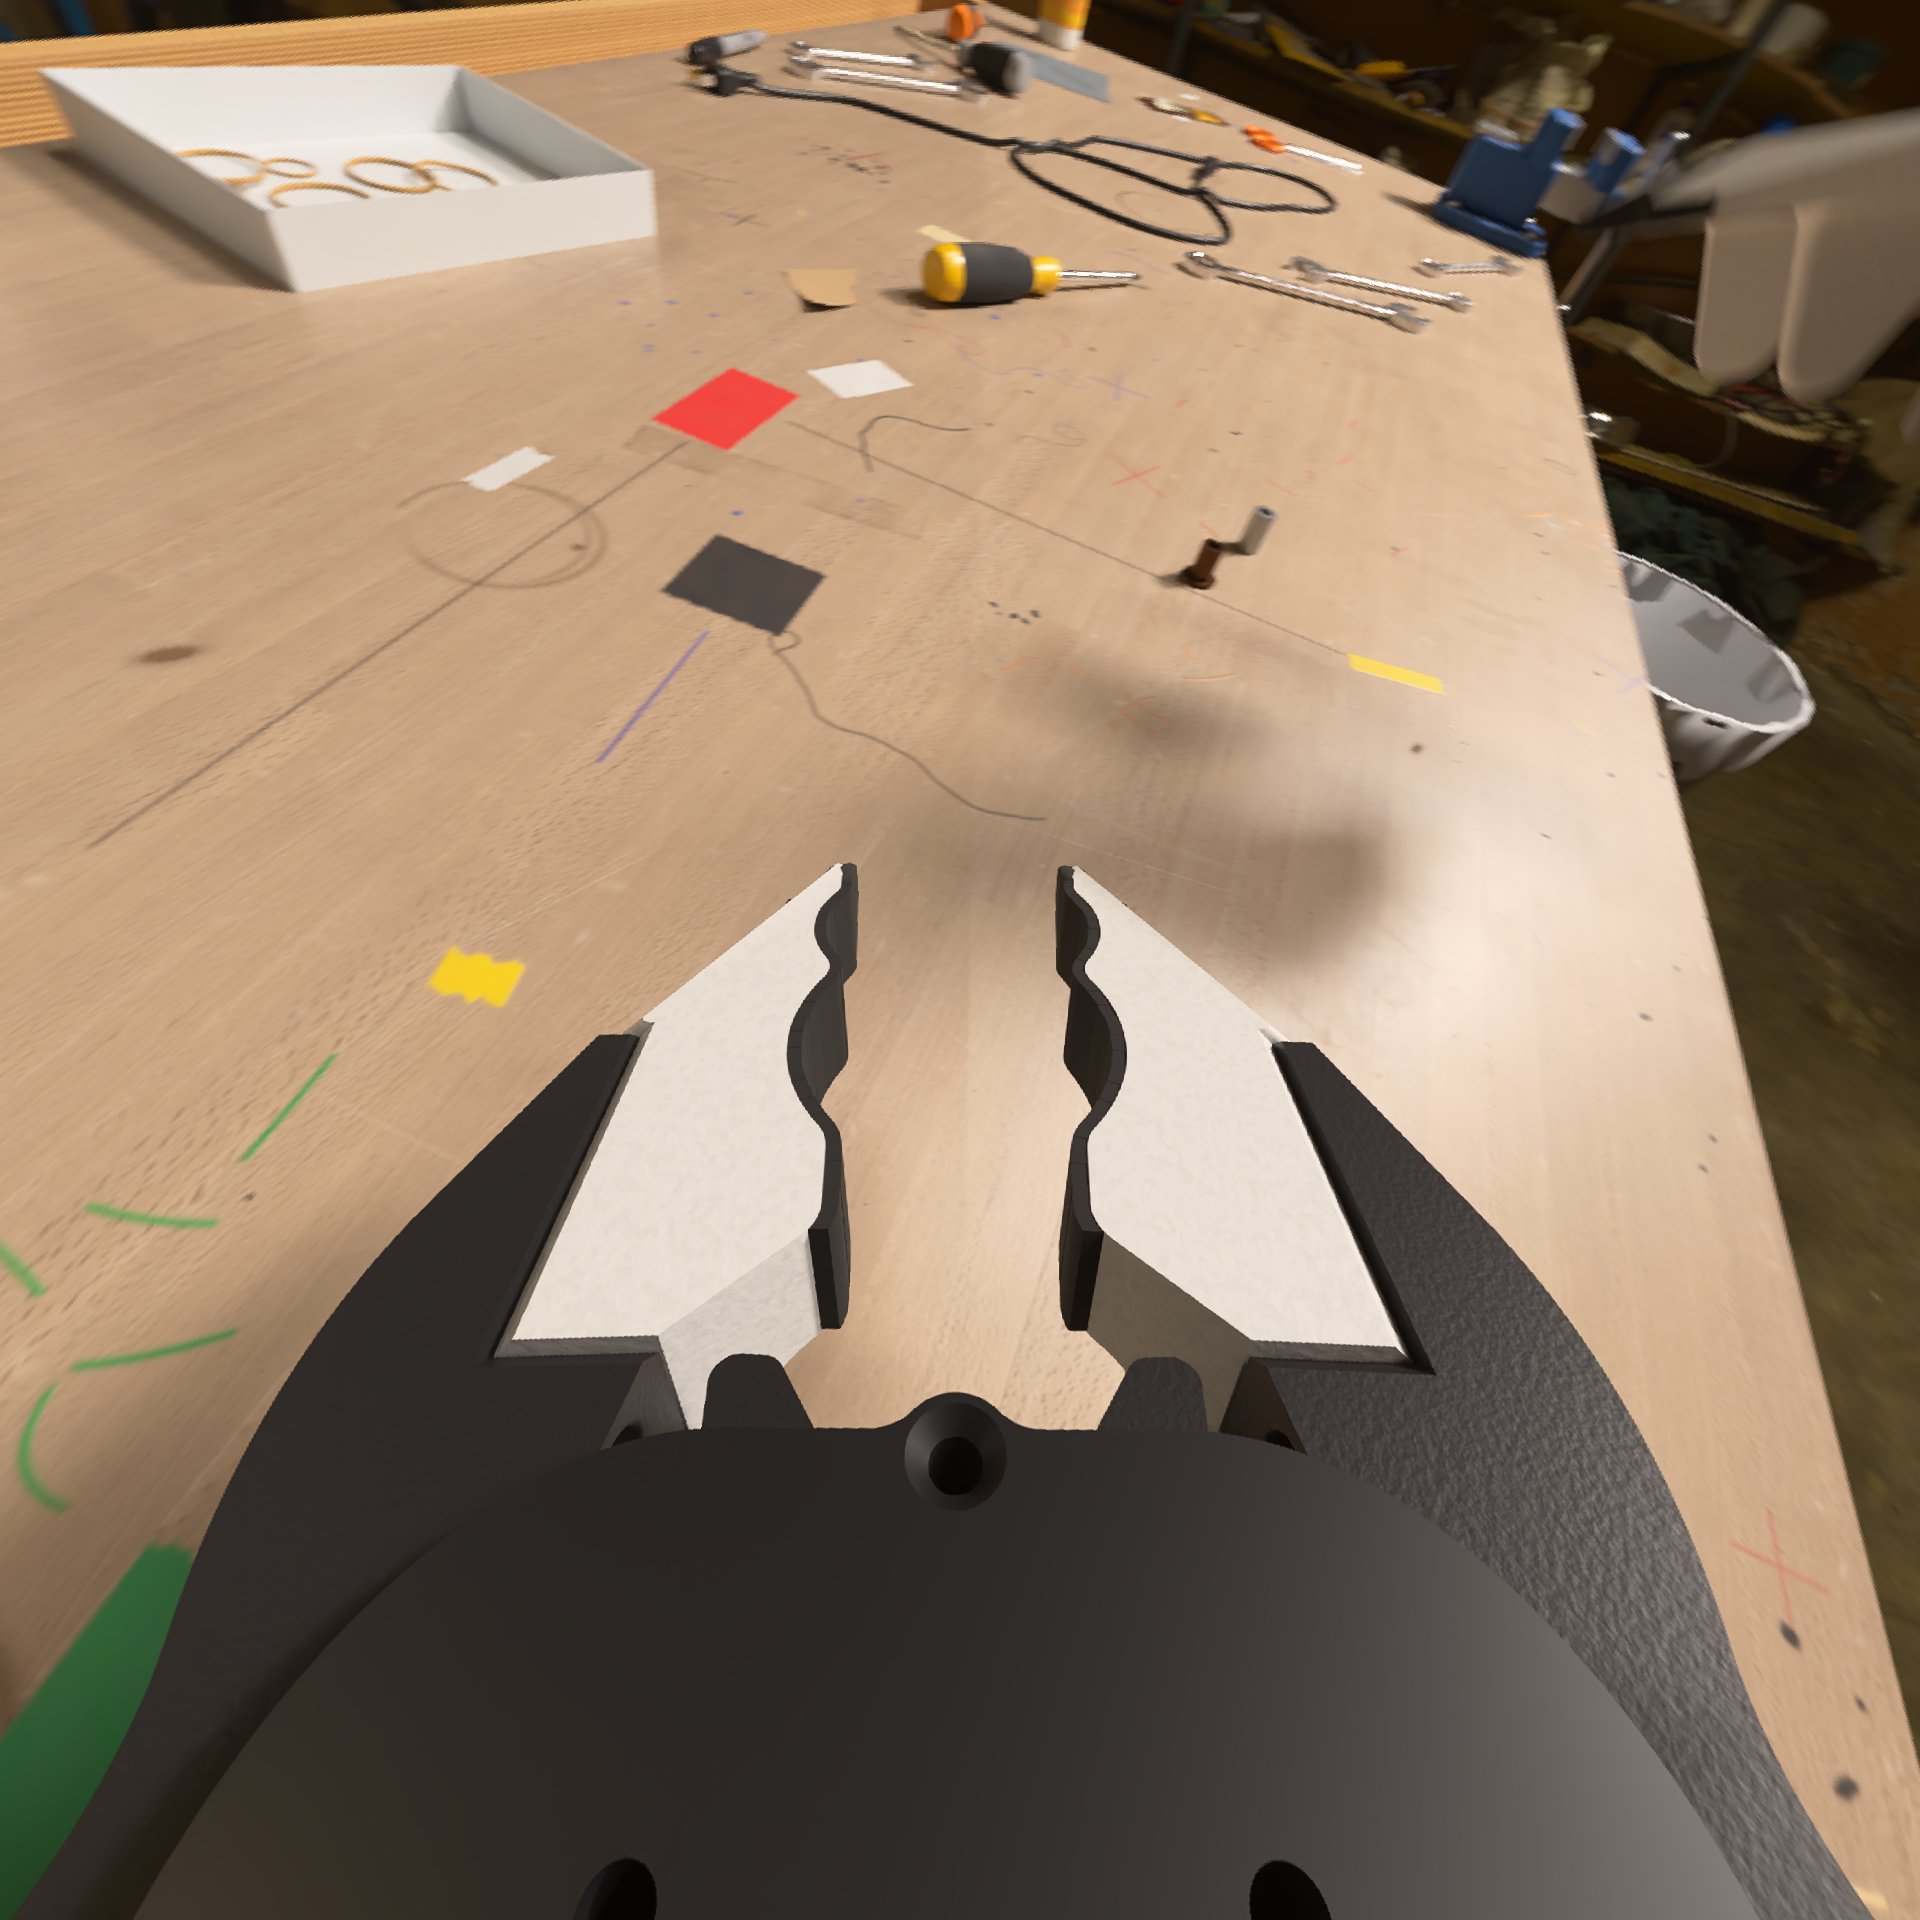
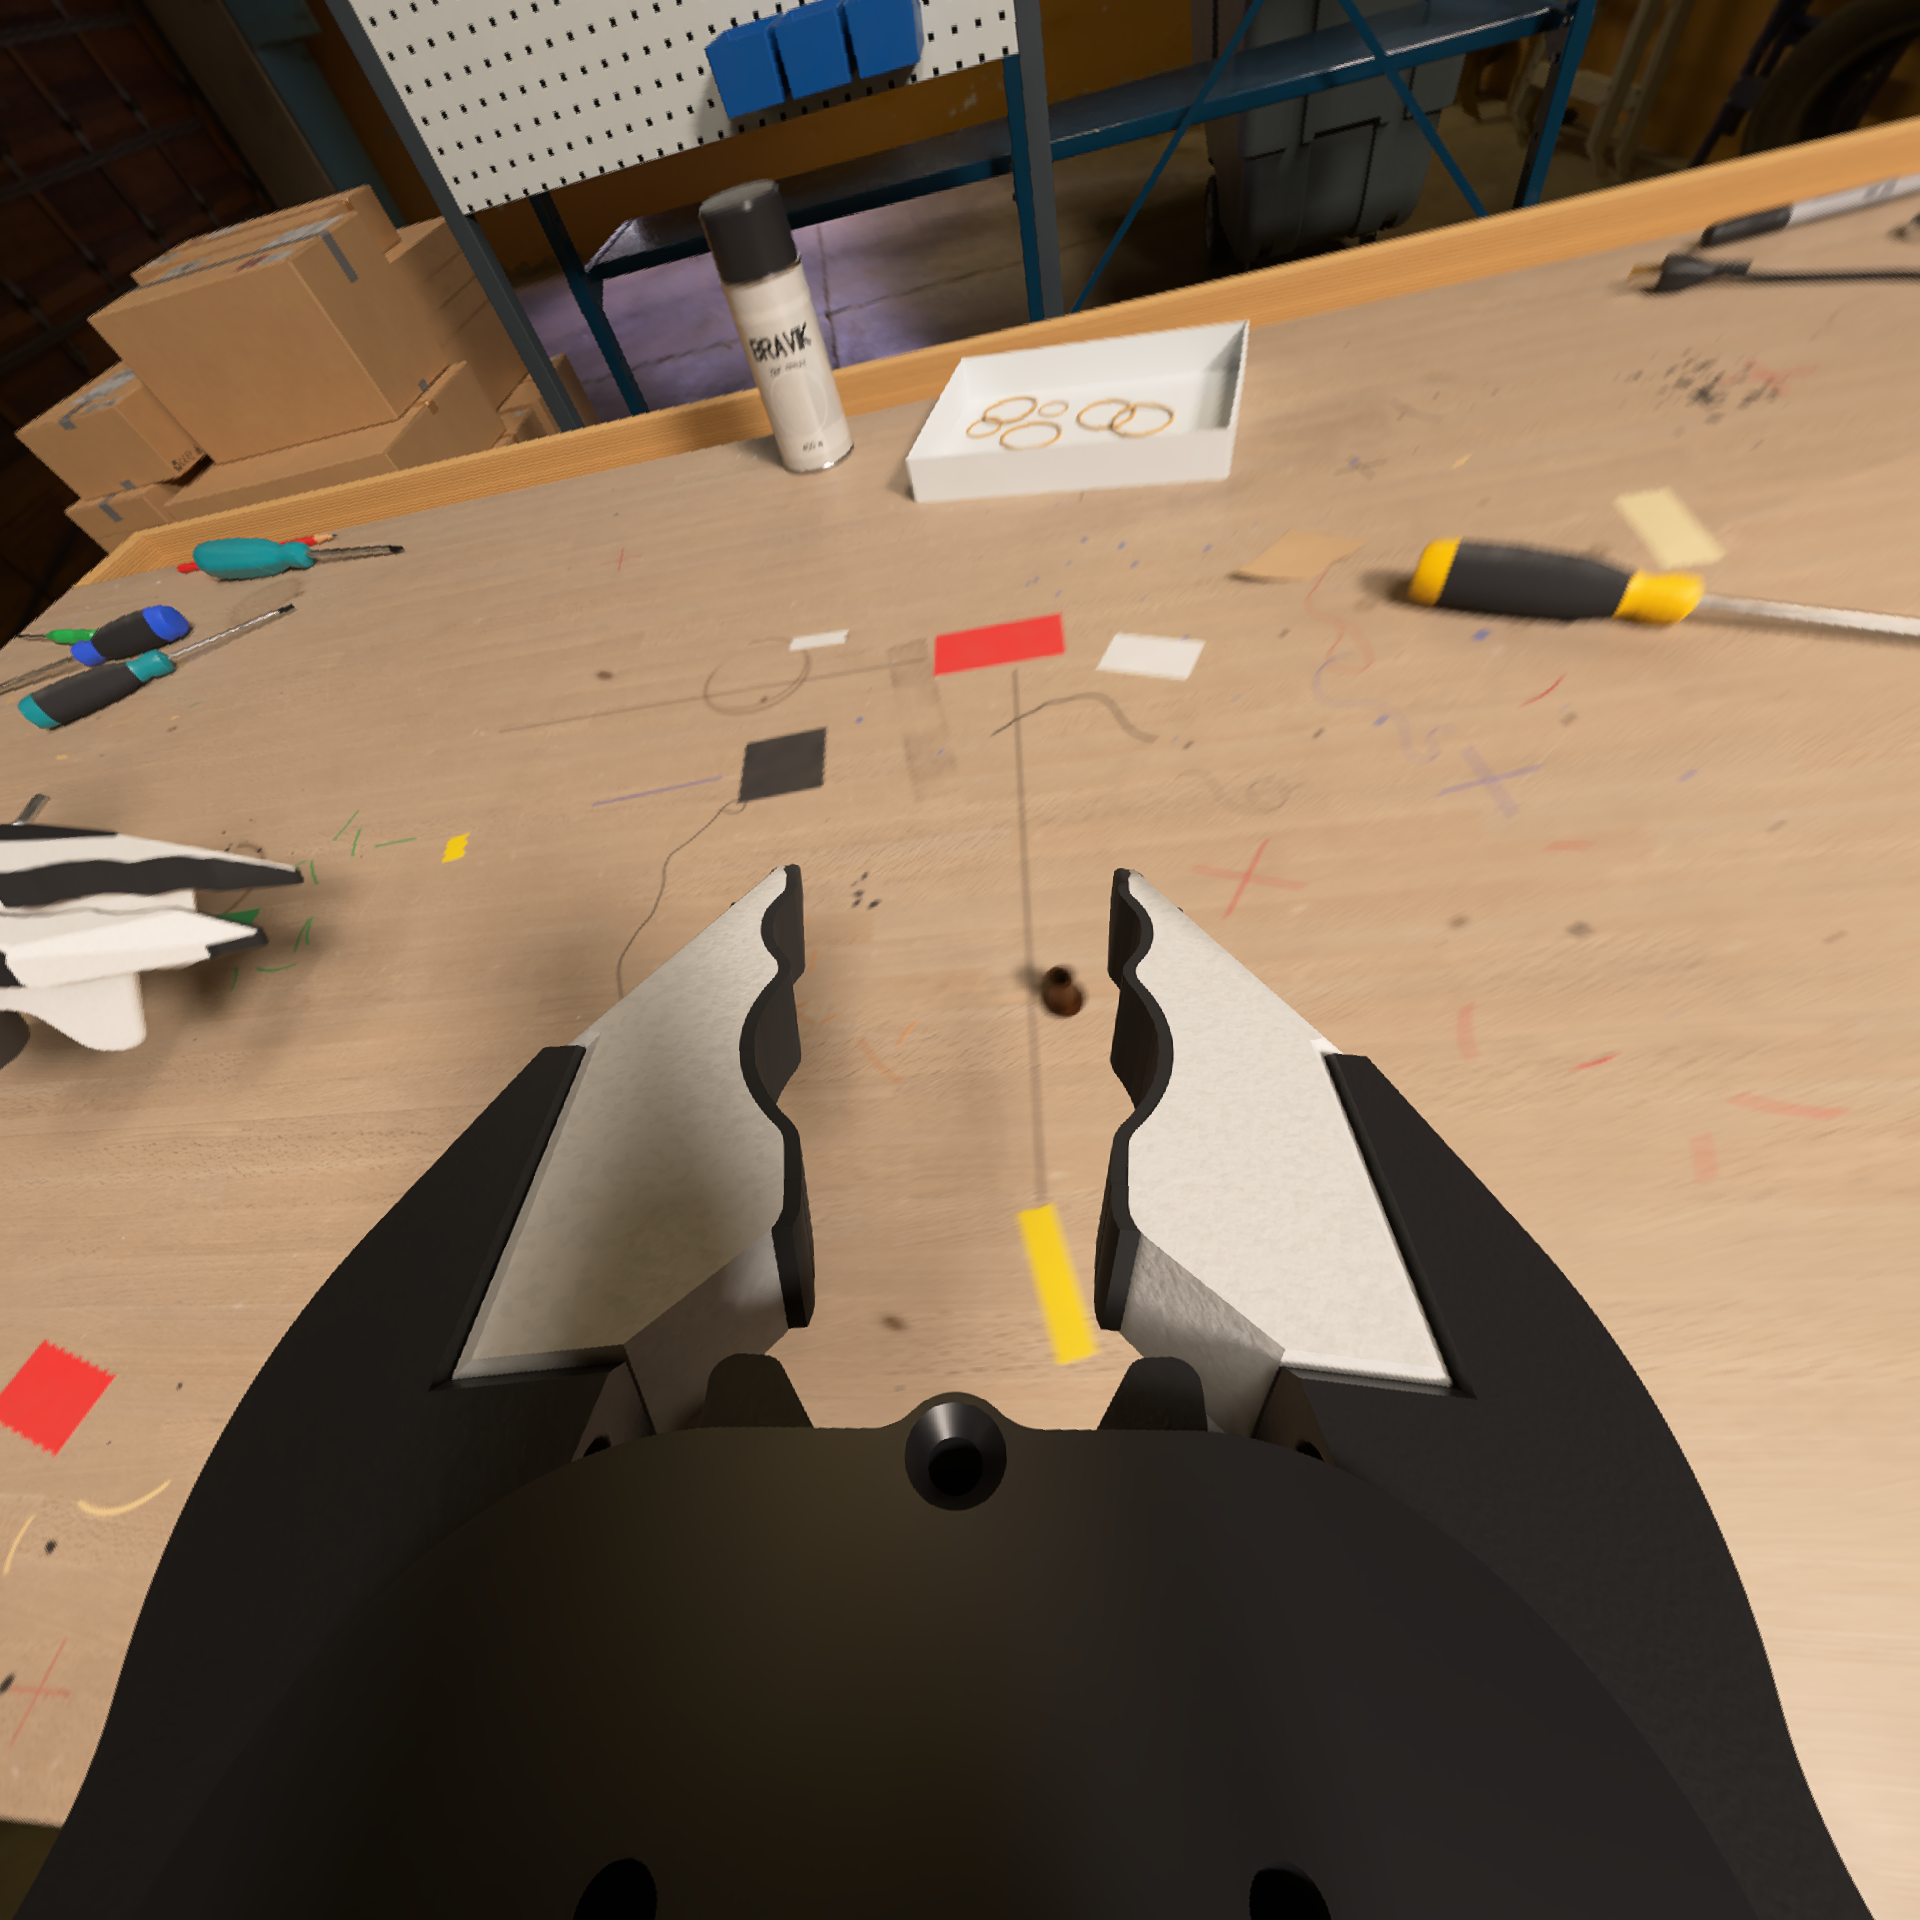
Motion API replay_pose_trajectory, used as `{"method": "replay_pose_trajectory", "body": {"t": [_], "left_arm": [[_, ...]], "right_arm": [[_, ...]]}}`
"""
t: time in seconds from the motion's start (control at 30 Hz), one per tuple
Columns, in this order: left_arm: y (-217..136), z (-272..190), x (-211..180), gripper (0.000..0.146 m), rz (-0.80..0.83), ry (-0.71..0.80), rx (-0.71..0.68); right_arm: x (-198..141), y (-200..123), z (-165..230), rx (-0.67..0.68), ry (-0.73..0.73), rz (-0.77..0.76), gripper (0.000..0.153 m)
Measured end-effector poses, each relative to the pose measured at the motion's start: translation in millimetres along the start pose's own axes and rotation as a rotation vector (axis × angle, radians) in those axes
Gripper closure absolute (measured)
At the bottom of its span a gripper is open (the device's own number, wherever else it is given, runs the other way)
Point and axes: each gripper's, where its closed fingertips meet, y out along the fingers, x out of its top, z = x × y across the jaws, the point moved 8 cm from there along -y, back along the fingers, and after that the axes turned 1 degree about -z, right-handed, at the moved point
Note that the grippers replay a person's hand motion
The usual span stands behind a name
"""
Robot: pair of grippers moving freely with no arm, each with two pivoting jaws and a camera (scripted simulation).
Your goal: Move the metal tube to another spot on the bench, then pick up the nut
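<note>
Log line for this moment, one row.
left gripper open, empty | right gripper open, empty | metal tube beside nut on bench

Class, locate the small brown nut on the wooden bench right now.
In the right wrist view, the small brown nut lies on the bench between the open right gripper's fingertips, nearer the right finger, on a thin pencil line.

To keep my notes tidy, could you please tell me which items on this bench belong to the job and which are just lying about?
For the job: metal tube; brown nut beside it.

Just lying about: white tray of rings; yellow-and-black screwdriver; wrenches; black cable; spray can.
</note>
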Motion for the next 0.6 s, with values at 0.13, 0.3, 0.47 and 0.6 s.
{"method": "replay_pose_trajectory", "body": {"t": [0.13,0.3,0.47,0.6], "left_arm": [[-1,7,-1,0.106,0.006,-0.035,0.07],[2,9,-4,0.106,0.034,-0.059,0.104],[6,8,-8,0.106,0.06,-0.048,0.117],[10,9,-13,0.106,0.078,-0.057,0.093]], "right_arm": [[-48,15,35,0.025,0.026,0.006,0.095],[-59,17,38,0.055,0.048,0.097,0.095],[-60,19,30,0.014,0.043,0.149,0.095],[-60,37,9,-0.115,-0.036,0.318,0.097]]}}
